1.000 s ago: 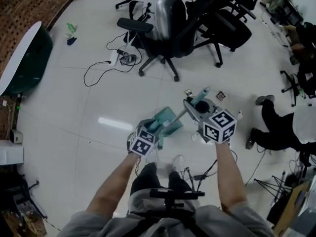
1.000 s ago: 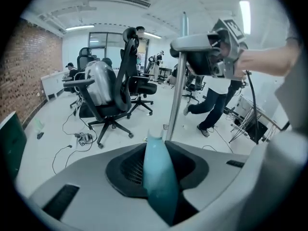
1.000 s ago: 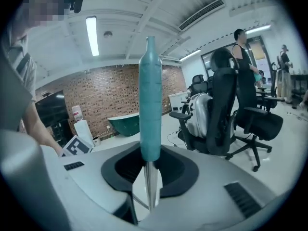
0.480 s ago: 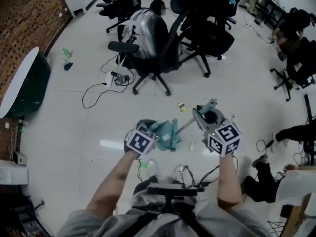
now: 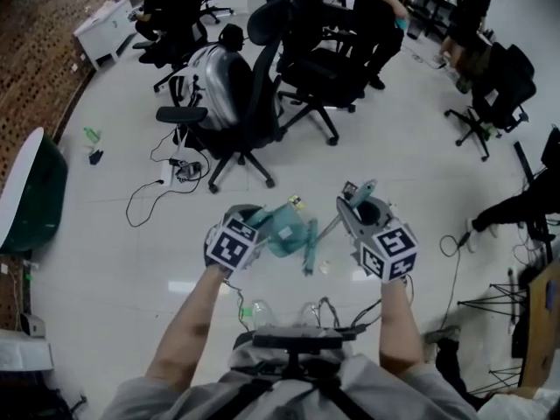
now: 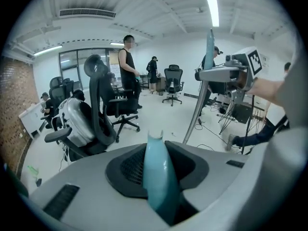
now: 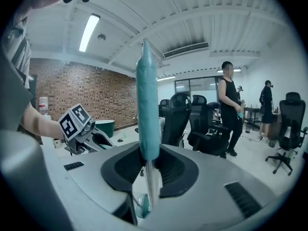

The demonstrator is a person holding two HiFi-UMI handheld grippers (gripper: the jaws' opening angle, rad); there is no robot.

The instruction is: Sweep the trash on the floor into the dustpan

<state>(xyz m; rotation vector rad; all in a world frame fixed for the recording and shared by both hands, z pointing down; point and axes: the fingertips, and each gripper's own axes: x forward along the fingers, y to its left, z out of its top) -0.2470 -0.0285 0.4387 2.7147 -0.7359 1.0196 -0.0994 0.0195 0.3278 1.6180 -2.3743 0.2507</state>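
My left gripper (image 5: pixel 249 227) is shut on the teal handle (image 6: pixel 158 174) of the dustpan (image 5: pixel 286 231), which hangs tilted above the floor. To its right, my right gripper (image 5: pixel 355 199) is shut on the broom's teal grip (image 7: pixel 147 110). The broom's metal shaft (image 5: pixel 325 227) slants down-left to the broom head (image 5: pixel 309 256) beside the dustpan. In the left gripper view the right gripper (image 6: pixel 230 74) and the broom's shaft (image 6: pixel 197 114) show at upper right. Small bits of trash (image 5: pixel 296 202) lie on the white floor just beyond the dustpan, another bit of trash (image 5: pixel 349 185) by the broom's tip.
Black office chairs (image 5: pixel 241 116) with a silver backpack (image 5: pixel 208 81) stand ahead; cables and a power strip (image 5: pixel 171 175) lie left of them. A dark green tub (image 5: pixel 31 195) sits at far left. People stand and sit at the back (image 6: pixel 127 71). A tripod (image 5: pixel 490 300) is at right.
Both grippers have risen and come closer to the chairs, carrying the dustpan and broom up off the floor. The head view has tipped up toward the room's far end.
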